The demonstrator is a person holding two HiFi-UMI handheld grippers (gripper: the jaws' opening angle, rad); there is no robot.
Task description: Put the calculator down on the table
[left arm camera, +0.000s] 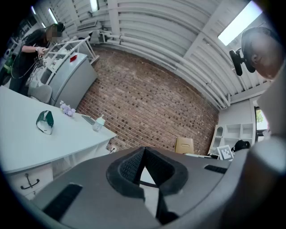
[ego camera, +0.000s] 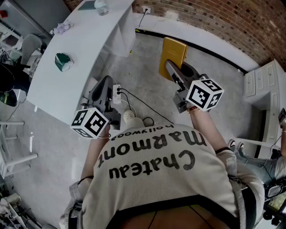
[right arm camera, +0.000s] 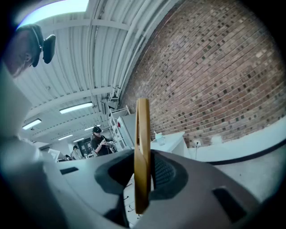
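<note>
The calculator (ego camera: 174, 51) is a flat yellow slab held up in the air over the grey floor, right of the long white table (ego camera: 76, 53). My right gripper (ego camera: 170, 67) is shut on its near end. In the right gripper view the calculator (right arm camera: 142, 147) stands edge-on between the dark pads (right arm camera: 166, 172). My left gripper (ego camera: 106, 83) hovers lower left, near the table's front edge, shut with nothing in it. Its pads (left arm camera: 129, 166) meet at their tips. From the left gripper view the calculator (left arm camera: 184, 145) shows far off to the right.
On the table lie a green-and-white object (ego camera: 63, 61) and a small bottle (ego camera: 102, 5). A power strip with cables (ego camera: 117, 93) lies on the floor below me. A white ledge (ego camera: 201, 38) runs along the brick wall; a white cabinet (ego camera: 263, 85) stands right. A person (left arm camera: 35, 44) works far back.
</note>
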